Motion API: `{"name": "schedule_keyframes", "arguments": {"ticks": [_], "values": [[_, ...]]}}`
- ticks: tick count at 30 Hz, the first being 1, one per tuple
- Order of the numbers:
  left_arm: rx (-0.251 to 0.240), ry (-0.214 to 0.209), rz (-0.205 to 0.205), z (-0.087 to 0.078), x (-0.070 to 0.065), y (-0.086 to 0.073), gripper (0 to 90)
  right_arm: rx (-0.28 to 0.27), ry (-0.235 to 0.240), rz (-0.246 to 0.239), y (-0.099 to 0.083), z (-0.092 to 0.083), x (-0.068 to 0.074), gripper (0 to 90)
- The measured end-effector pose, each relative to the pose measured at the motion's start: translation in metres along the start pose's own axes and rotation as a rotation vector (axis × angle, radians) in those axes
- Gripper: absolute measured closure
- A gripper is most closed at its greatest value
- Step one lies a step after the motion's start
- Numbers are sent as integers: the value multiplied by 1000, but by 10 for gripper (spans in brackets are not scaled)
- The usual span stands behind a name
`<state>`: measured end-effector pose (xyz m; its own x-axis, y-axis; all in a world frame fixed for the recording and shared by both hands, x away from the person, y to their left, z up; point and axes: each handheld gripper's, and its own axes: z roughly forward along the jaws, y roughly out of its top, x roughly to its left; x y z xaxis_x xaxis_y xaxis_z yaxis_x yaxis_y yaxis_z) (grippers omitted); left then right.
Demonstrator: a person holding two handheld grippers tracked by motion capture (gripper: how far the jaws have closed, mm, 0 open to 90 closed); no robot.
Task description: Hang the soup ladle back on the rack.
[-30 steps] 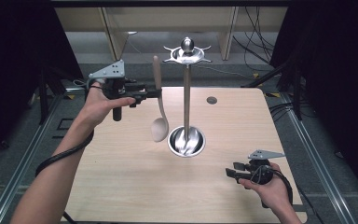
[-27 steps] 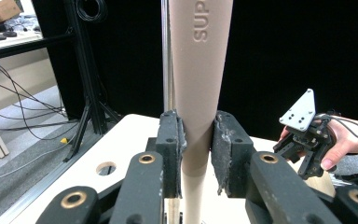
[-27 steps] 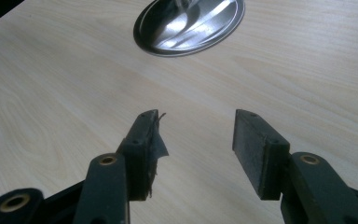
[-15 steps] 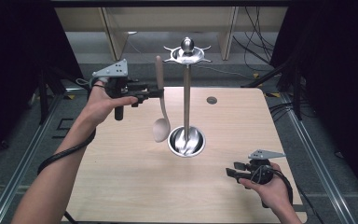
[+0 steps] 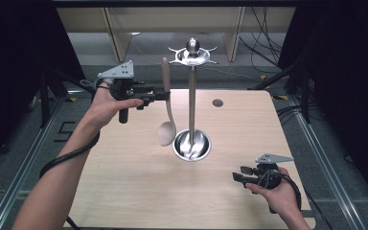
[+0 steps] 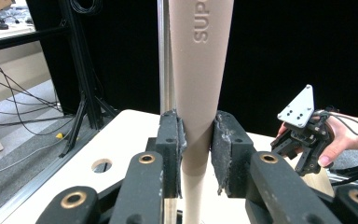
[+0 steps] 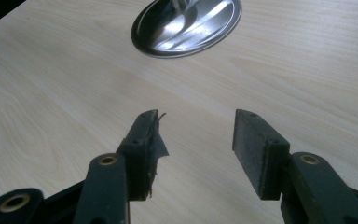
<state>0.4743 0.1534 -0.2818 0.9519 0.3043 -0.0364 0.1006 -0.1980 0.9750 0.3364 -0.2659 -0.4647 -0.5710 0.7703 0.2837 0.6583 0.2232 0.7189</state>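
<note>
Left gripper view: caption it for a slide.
Left claw clamps a beige spoon handle upright beside the steel stand pole.

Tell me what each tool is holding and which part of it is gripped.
The left tool holds the beige spoon by its handle, partway down, bowl hanging beside the metal stand. The right tool is open above the table, holding nothing.

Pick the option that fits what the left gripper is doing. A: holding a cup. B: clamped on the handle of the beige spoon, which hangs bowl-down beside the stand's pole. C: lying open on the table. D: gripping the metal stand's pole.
B: the left gripper has its jaws pressed on the beige spoon, held upright beside the stand.
</note>
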Motion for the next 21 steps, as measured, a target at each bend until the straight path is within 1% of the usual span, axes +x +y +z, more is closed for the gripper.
{"name": "schedule_keyframes", "arguments": {"ticks": [10, 11, 12, 14, 15, 21], "values": [[14, 0, -5, 1, 1, 3, 728, 2, 0, 6, 0, 0, 0, 515], [16, 0, -5, 1, 1, 3, 728, 1, -5, -3, 0, 0, -1, 515], [17, -1, -5, 2, 1, 4, 728, 2, -18, -35, 1, -1, -3, 515], [23, 0, -5, 2, 1, 4, 728, 2, -18, -34, 1, -1, -3, 515], [26, -1, -4, 3, 1, 4, 728, 3, -1, 7, 0, 0, 0, 515], [30, -4, -6, 5, 2, 5, 727, 10, 2, 5, 0, 0, 0, 515]]}}
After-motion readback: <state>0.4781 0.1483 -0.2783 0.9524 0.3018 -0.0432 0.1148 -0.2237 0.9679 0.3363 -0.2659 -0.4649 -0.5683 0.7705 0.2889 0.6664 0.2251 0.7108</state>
